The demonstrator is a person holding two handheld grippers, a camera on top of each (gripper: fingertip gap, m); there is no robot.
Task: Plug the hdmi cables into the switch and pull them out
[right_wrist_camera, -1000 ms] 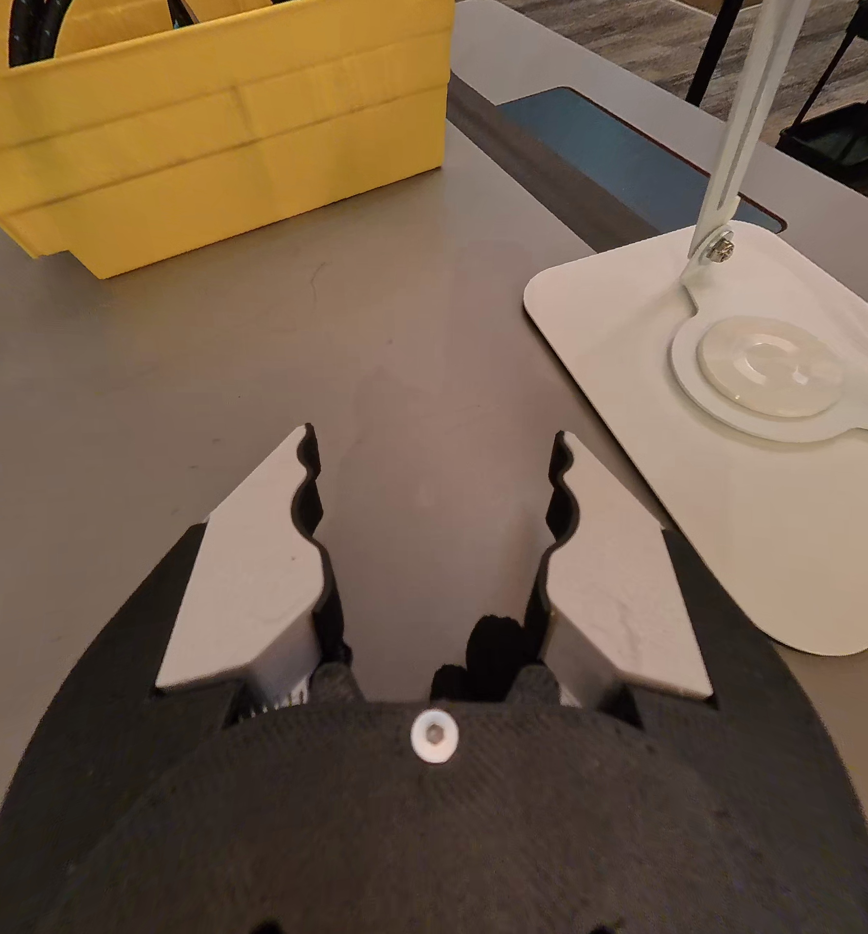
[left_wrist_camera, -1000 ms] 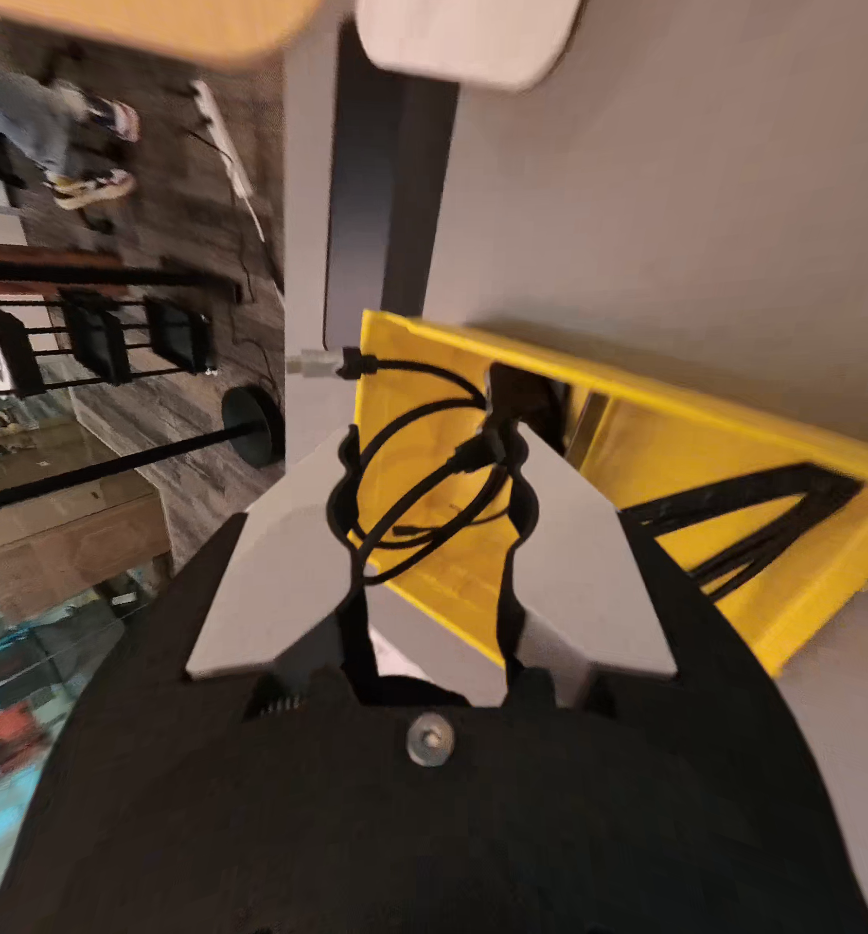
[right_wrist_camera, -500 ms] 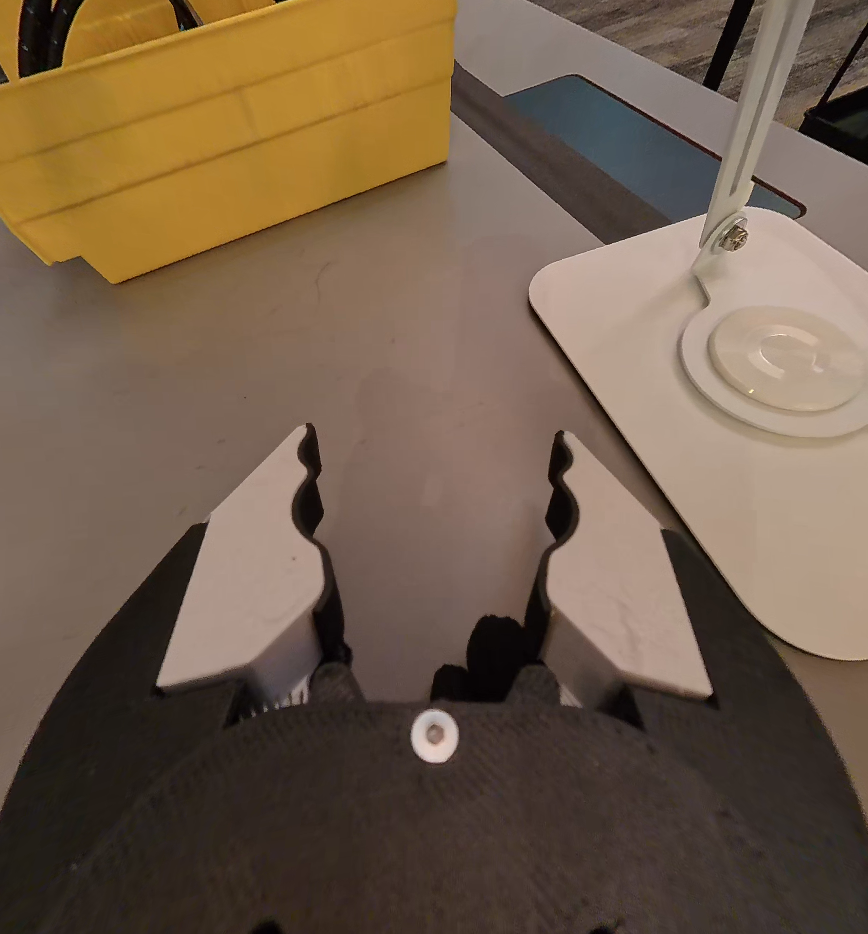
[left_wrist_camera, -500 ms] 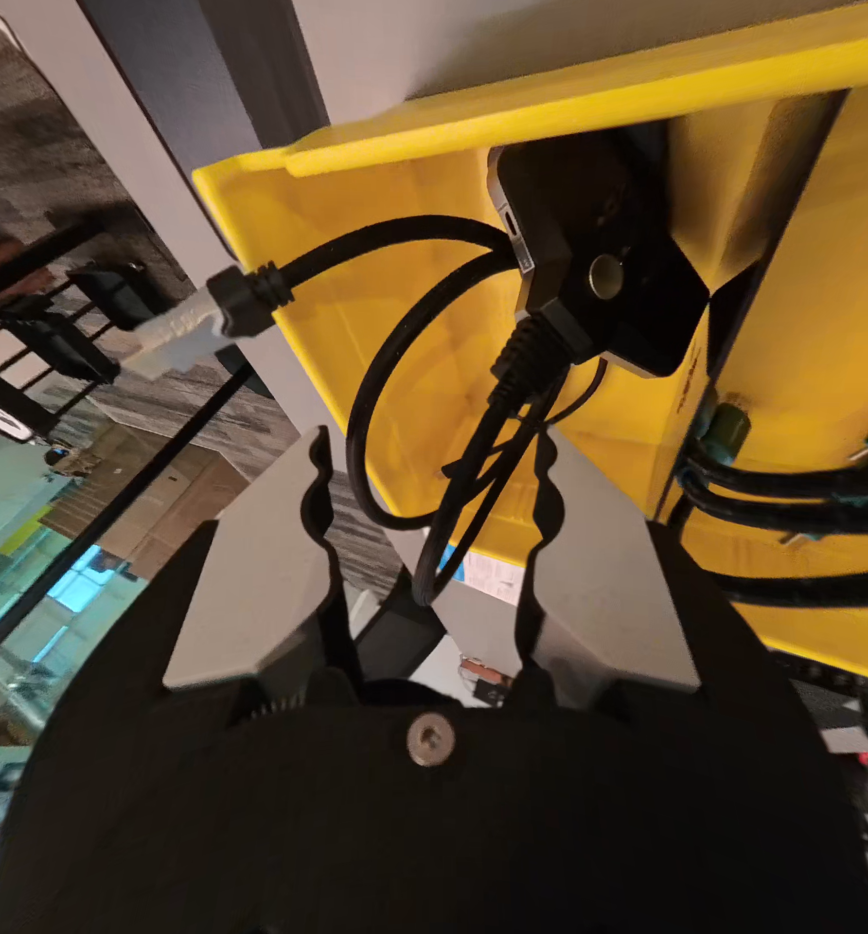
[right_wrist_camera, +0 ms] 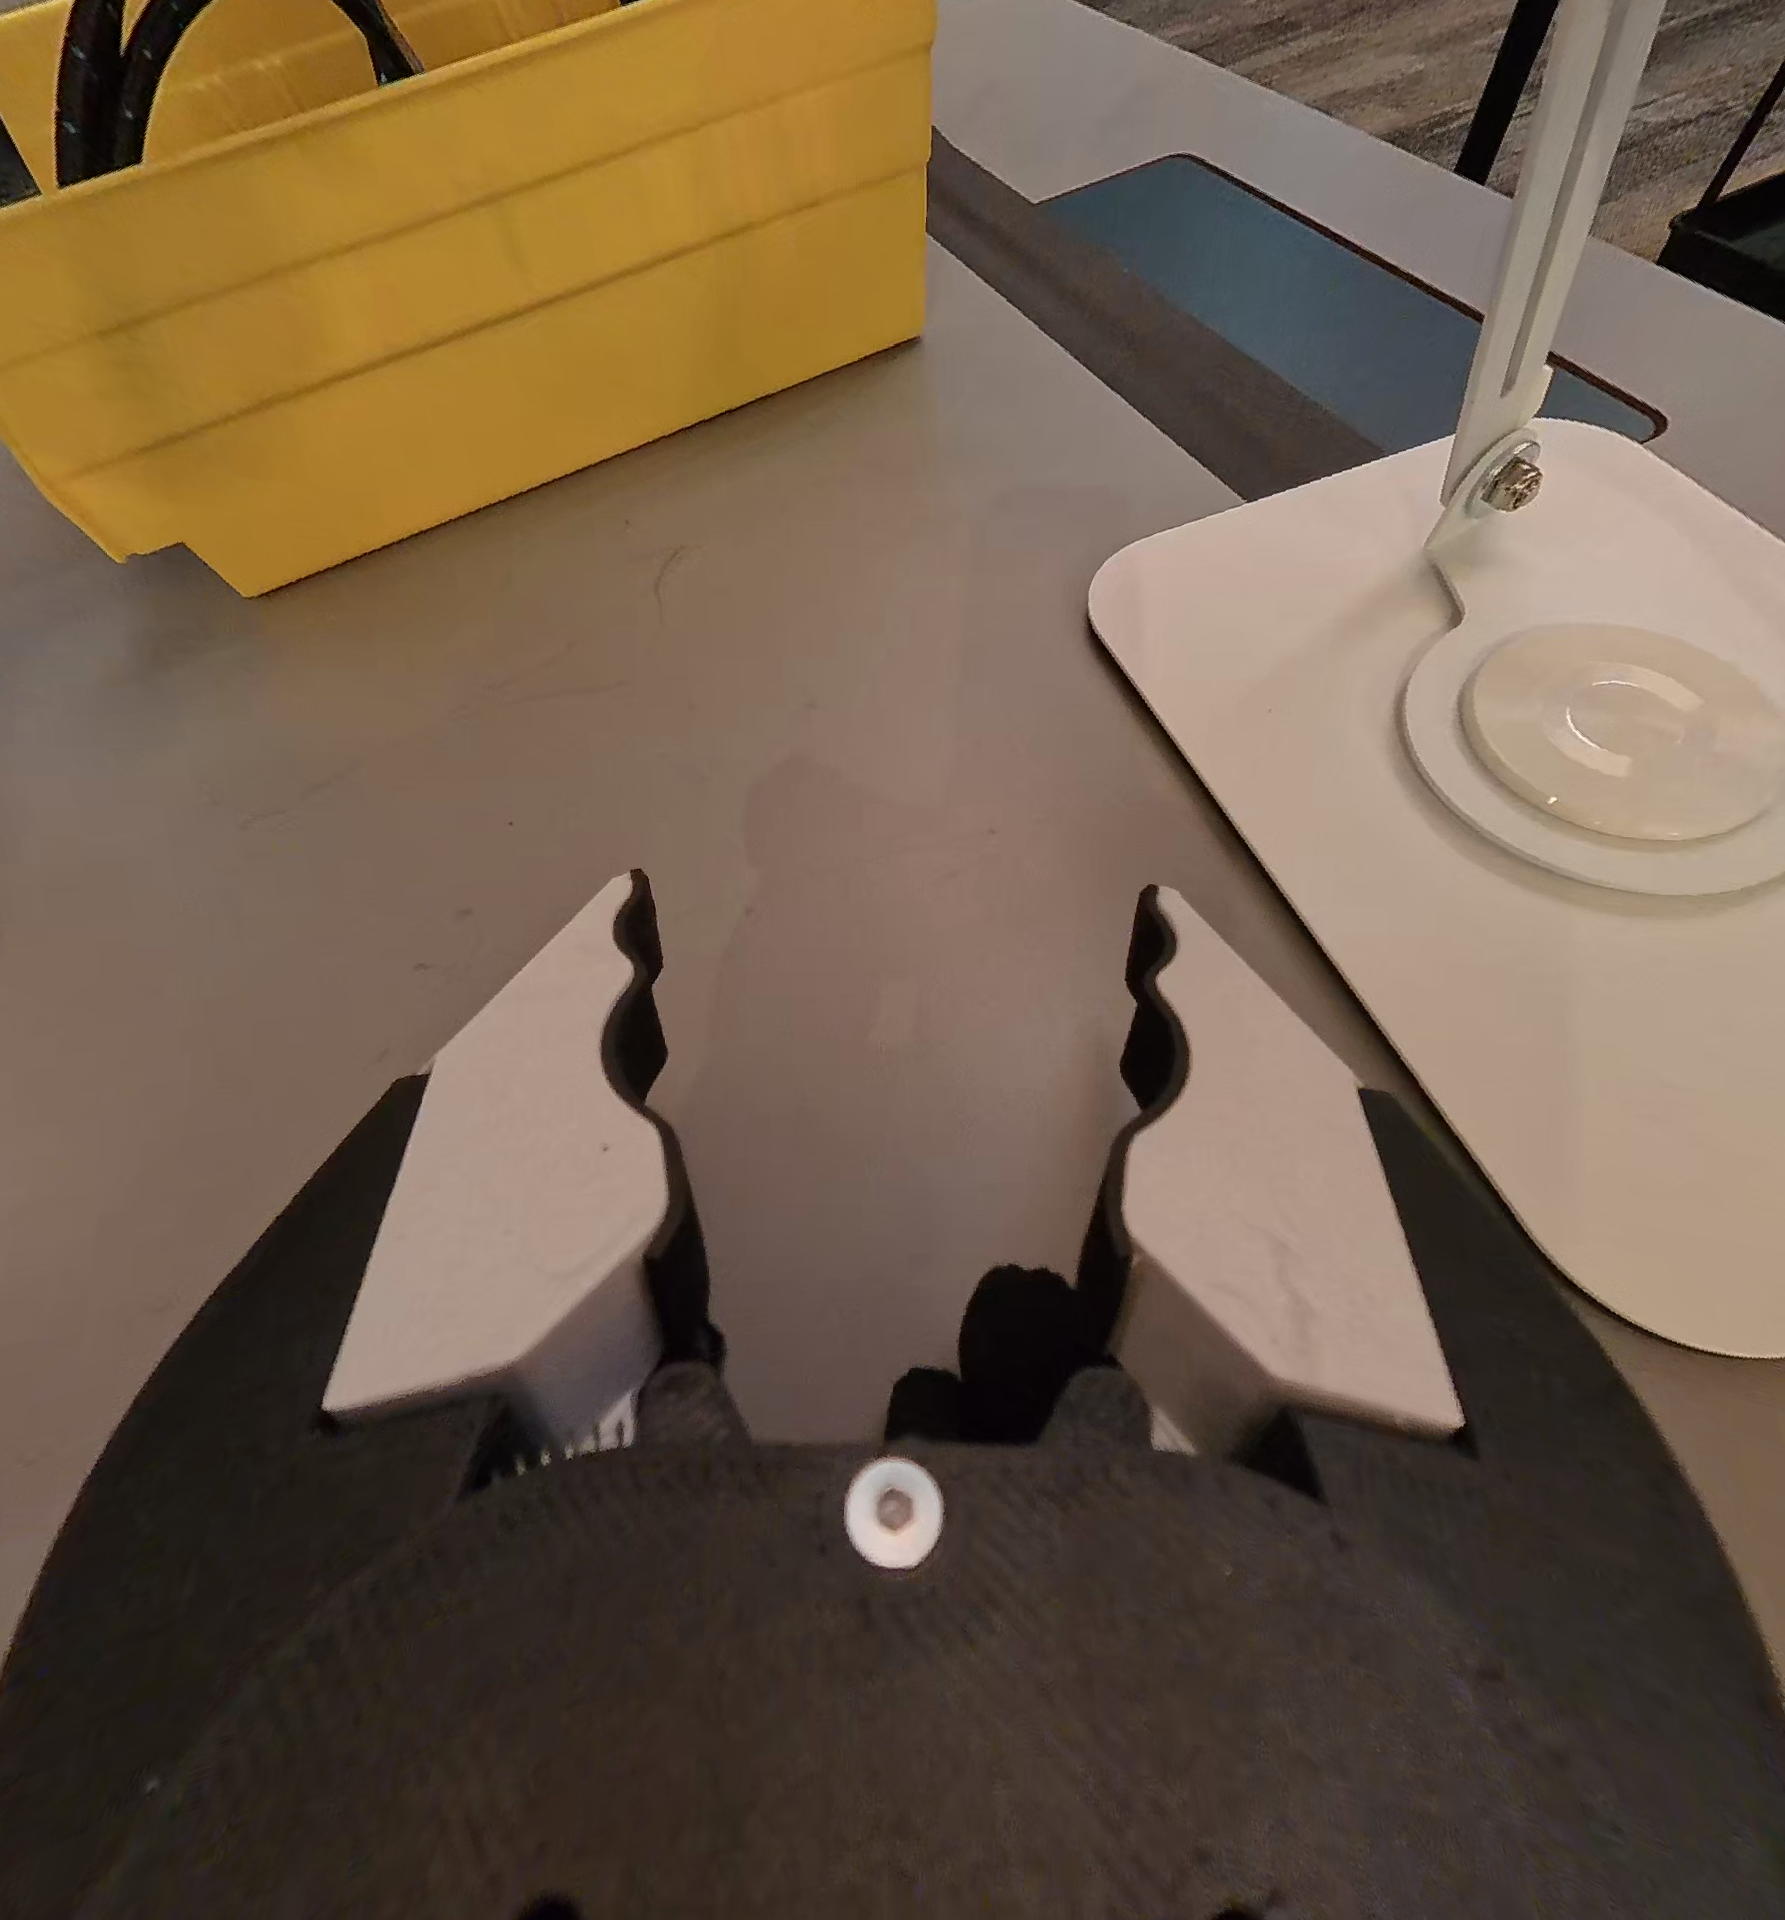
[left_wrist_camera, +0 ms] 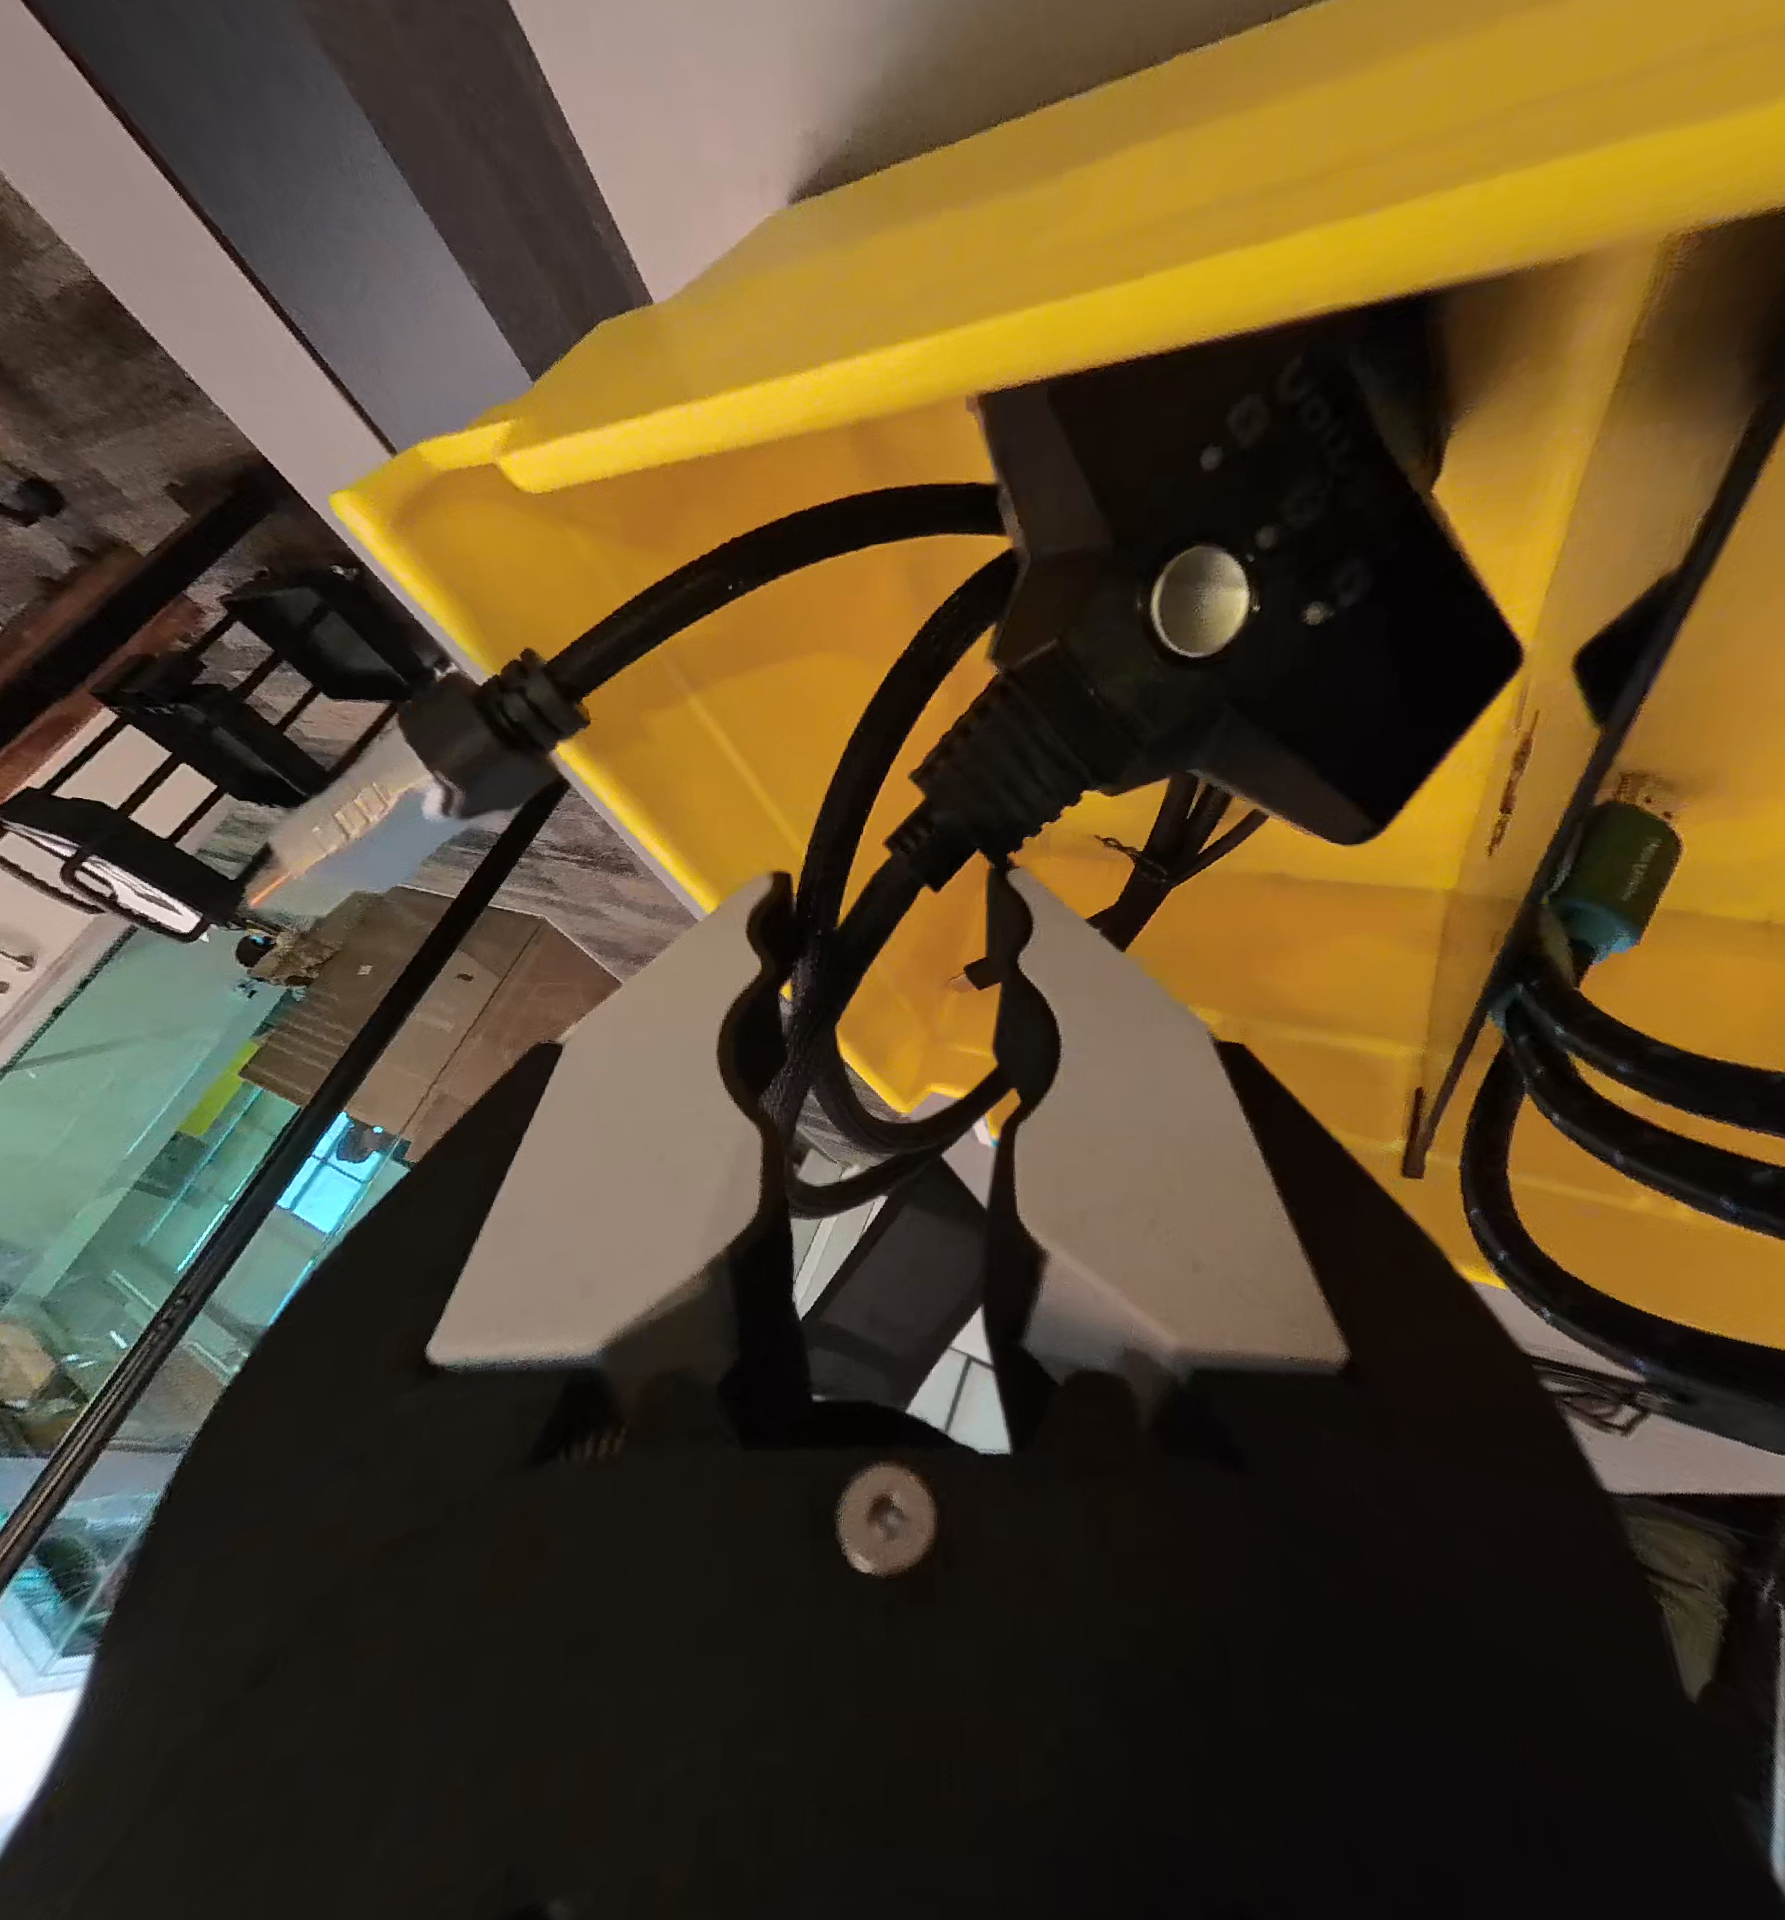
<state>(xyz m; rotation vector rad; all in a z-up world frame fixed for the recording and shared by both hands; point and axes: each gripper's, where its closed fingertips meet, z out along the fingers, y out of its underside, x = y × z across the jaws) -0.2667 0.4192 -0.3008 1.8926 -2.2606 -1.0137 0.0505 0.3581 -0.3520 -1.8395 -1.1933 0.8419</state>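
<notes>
The switch (left_wrist_camera: pixel 1272 582) is a small black box with a round metal button, and it sits inside the yellow bin (left_wrist_camera: pixel 1127 270), in the compartment at the bin's end, close to the wall. One black cable (left_wrist_camera: pixel 1002 769) is attached to its side by a ribbed boot, a second braided cable (left_wrist_camera: pixel 763 566) leaves the box and ends in a loose plug (left_wrist_camera: pixel 472 743) that hangs over the bin's rim. More thick cables (left_wrist_camera: pixel 1646 1143) lie in the next compartment, behind a divider.

The left gripper (left_wrist_camera: pixel 893 894) is spread, with its tips just below the ribbed boot; loops of braided cable pass between the fingers, but nothing is pinched. The right gripper (right_wrist_camera: pixel 893 899) is also spread and holds nothing; it hovers over the grey table (right_wrist_camera: pixel 452 748), near a white lamp base (right_wrist_camera: pixel 1387 831) and well apart from the bin.

I judge the switch to be light, so it will probably slide or lift when a plug is pulled — one gripper should hold the box while the other works. The cable is flexible and springy; gripped on the cord, it bends and gives no control. The best place to hold seems to be the hard plug body just behind the metal end, and the pull should go straight along the port — a sideways pull could strain the connector.
</notes>
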